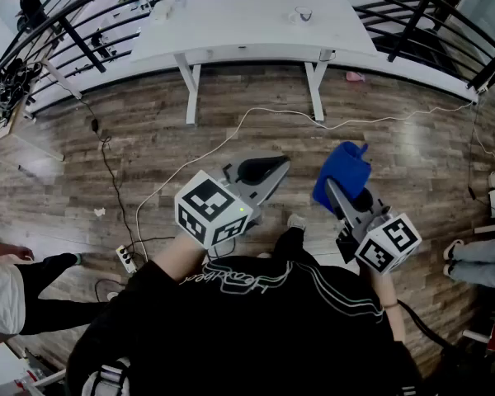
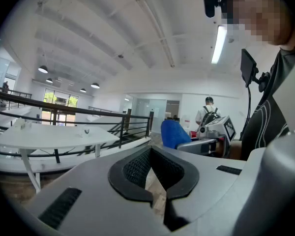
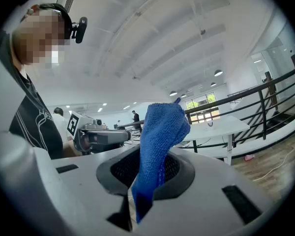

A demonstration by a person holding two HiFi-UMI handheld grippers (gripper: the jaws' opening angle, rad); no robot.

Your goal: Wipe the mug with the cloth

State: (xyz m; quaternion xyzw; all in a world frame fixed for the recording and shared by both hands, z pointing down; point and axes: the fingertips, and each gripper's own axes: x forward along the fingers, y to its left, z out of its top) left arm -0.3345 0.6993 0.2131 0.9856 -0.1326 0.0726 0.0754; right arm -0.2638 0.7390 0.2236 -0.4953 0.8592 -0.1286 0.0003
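A blue cloth [image 3: 160,146] stands upright, pinched in the closed right gripper [image 3: 146,178]. The left gripper [image 2: 155,181] is closed and empty. Wiping has not begun: a small cup-like object [image 1: 303,13], probably the mug, sits well apart on a white desk [image 1: 231,23]. Wooden floor [image 1: 148,139] with a trailing white cable [image 1: 379,120] lies between.

White table [image 1: 247,23] on wood floor [image 1: 379,159], black railing [image 1: 82,45] behind

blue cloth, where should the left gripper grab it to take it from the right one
Take the blue cloth by its free bunched end beyond the right gripper, coming from its left, where the shut left gripper is; only that end is clear of jaws.
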